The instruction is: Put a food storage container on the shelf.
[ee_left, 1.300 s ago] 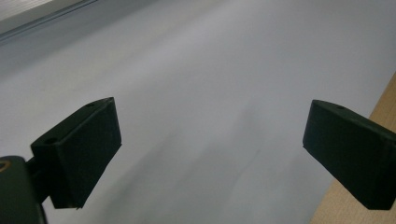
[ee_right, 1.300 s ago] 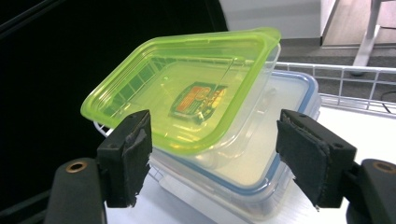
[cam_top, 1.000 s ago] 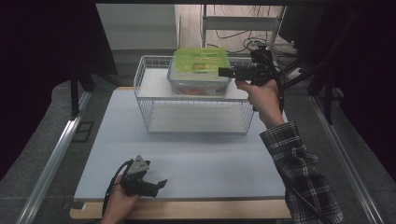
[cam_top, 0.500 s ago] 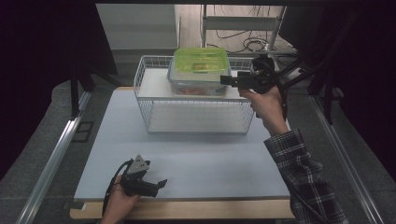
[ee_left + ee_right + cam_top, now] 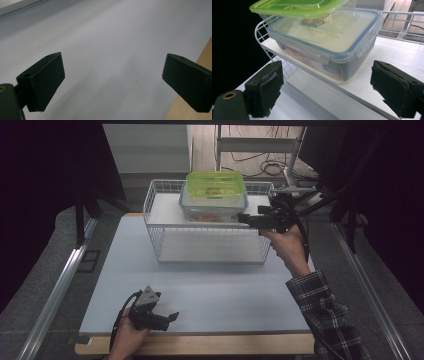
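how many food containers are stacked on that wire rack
2: a blue-rimmed container on the wire rack shelf, and a green-lidded container stacked on it.

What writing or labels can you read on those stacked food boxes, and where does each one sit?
Blue-rimmed container, front wall: a small blue label with white lettering, too blurred to read.
Green-lidded container, stacked on top: a dark printed patch shows through its clear base, too blurred to read.
No words can be read elsewhere.

You've got dark curtains (image 5: 45,195) all around, grey floor (image 5: 35,285), and cables (image 5: 270,167) tangled behind the table (image 5: 200,347).
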{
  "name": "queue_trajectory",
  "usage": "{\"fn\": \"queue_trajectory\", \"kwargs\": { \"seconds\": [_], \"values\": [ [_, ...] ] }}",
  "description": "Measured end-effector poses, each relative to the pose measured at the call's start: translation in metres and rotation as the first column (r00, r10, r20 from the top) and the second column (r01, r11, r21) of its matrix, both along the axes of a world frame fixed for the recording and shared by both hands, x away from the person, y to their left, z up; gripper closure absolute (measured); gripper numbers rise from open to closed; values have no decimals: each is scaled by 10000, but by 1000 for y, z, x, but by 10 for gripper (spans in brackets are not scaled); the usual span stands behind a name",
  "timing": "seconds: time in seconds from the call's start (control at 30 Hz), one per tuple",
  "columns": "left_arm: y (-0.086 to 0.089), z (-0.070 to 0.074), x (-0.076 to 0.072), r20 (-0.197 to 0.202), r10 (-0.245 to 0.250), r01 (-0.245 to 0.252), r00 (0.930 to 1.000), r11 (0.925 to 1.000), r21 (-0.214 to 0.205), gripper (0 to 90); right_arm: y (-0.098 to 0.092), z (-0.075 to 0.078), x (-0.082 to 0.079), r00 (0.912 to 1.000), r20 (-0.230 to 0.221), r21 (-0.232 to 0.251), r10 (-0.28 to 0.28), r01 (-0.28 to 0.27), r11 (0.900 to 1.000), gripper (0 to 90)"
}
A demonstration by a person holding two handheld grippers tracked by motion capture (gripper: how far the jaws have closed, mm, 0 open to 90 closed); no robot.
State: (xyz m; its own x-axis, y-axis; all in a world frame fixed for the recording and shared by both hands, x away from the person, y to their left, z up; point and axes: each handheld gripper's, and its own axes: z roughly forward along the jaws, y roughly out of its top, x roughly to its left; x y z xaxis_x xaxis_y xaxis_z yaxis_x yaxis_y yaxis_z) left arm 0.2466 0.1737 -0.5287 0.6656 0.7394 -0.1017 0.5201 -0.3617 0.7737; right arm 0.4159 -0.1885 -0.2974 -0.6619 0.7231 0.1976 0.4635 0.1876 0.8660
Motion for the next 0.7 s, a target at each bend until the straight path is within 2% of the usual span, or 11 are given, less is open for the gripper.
{"fn": "queue_trajectory", "kwargs": {
  "seconds": [0.3, 0.7],
  "values": [
    [1, 1, 0, -68, -22, 22, 10000, 9999, -101, 42, -1, -13, -8, 9997, 231, -335, 72, -64, 9994, 92],
    [1, 0, 0, -40, -31, 31, 10000, 10000, -74, 41, -3, -27, -16, 9994, 274, -480, 217, -203, 9986, 79]
  ]
}}
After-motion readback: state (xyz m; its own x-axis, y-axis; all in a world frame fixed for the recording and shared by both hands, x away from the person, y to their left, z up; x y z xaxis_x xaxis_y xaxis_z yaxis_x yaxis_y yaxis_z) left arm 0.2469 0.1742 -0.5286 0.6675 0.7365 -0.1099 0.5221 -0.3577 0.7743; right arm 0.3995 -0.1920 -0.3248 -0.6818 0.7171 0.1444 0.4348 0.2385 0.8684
